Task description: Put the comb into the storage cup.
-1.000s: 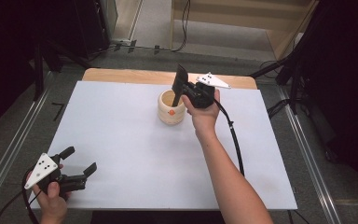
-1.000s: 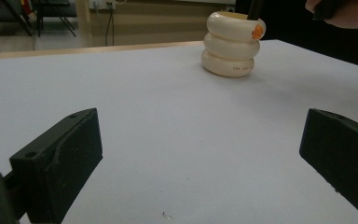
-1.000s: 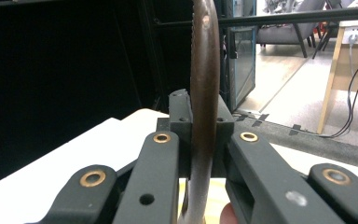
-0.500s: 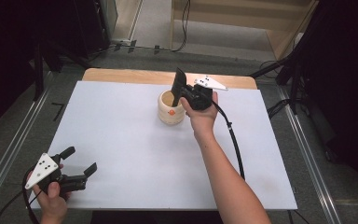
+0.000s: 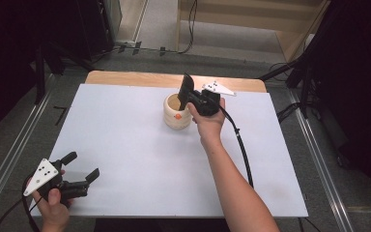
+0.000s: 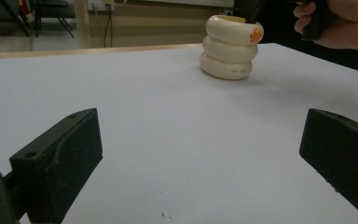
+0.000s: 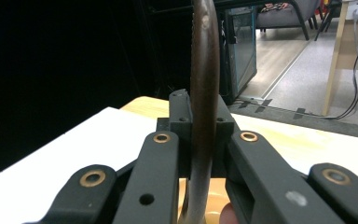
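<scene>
**Right jaws clamp a dark strip above the cream holder**

Nearest you, your left gripper (image 5: 77, 171) sits low at the near left corner of the white table (image 5: 125, 159), held in your left hand (image 5: 53, 203). Its jaws are spread wide with nothing between them; in the left gripper view the two black pads (image 6: 58, 158) frame bare white surface.

Farther out, past the middle of the table, stands the cream ringed holder (image 5: 177, 112), three rounded rings stacked upright with a small orange mark (image 6: 256, 35) on the top ring. It rests on the white surface, well apart from your left gripper.

Just beside the holder's right side, your right hand (image 5: 207, 121) carries the right gripper (image 5: 187, 92), tilted up over the holder's rim. Its jaws are pressed together on a thin dark brown strip (image 7: 204, 93), which runs upright between the pads in the right gripper view. You cannot tell whether the strip's lower end touches the holder.

Beyond, the wooden table edge (image 5: 125, 77) borders the far side.
</scene>
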`<action>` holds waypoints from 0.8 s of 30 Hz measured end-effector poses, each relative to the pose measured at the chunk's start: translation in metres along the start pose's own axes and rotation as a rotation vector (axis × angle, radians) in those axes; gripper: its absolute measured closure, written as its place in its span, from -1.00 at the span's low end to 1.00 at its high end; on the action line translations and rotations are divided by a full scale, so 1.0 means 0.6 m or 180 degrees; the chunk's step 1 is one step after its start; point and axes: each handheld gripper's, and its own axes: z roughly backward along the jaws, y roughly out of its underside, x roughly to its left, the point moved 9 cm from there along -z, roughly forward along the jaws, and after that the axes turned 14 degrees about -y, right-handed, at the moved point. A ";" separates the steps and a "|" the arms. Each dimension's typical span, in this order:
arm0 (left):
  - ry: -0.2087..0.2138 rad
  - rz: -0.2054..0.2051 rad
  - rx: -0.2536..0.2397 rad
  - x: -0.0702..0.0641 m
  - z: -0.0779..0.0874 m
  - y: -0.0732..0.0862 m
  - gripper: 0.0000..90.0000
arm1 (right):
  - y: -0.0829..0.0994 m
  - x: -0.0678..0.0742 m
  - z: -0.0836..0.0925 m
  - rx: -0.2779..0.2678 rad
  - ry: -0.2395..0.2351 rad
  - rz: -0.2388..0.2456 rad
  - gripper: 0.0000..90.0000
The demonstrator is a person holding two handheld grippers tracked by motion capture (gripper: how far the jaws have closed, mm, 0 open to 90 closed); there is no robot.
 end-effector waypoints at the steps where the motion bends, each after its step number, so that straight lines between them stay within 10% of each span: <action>1: 0.0007 -0.0004 -0.0002 0.000 0.000 0.000 -1.00 | 0.000 -0.002 0.001 -0.0006 0.0005 0.0000 0.85; 11: -0.0047 -0.0018 0.0001 0.000 0.000 0.000 -0.87 | 0.007 -0.022 0.016 0.0001 0.0077 -0.0153 0.79; 24: -0.0035 -0.0014 0.0031 0.000 -0.001 0.001 -0.87 | 0.030 -0.040 0.030 0.0209 0.0296 -0.0056 0.08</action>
